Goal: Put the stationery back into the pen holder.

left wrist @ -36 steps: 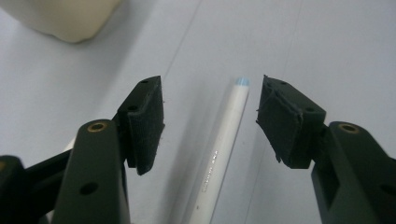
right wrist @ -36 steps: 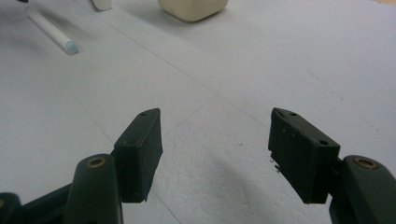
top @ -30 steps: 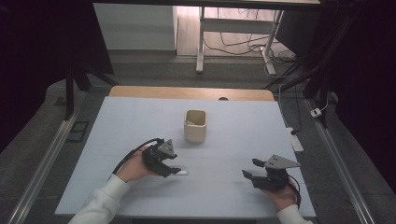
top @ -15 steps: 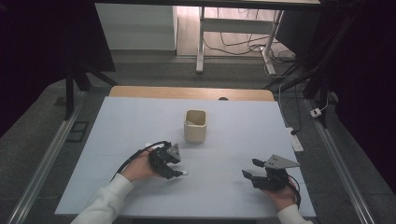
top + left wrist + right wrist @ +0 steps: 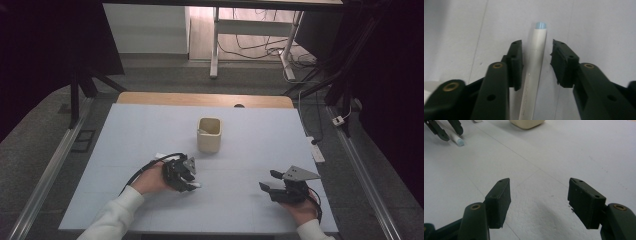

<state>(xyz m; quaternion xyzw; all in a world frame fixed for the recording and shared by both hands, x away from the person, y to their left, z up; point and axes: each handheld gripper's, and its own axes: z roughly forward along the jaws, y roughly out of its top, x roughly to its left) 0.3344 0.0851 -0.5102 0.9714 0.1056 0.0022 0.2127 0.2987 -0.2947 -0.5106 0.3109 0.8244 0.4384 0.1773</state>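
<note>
Your left tongs [image 5: 535, 62] straddle the white marker [image 5: 534, 72] lying flat on the tabletop [image 5: 125, 130], near-left of the cream cup [image 5: 209, 135]. They've just been closing but aren't clamped yet. Your right tongs [image 5: 539, 202] rest released, near right.

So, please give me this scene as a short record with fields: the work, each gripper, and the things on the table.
work: picking up a white marker from the table
left gripper: jaws astride the white marker, just been closing; left pad at the barrel, right pad apart from it
right gripper: open, nothing between the jaws, low over the table
white marker: lies flat on the table, light blue end pointing away from the left gripper
cream cup: upright, mid-table, beyond both grippers
table: pale blue-white top
</note>
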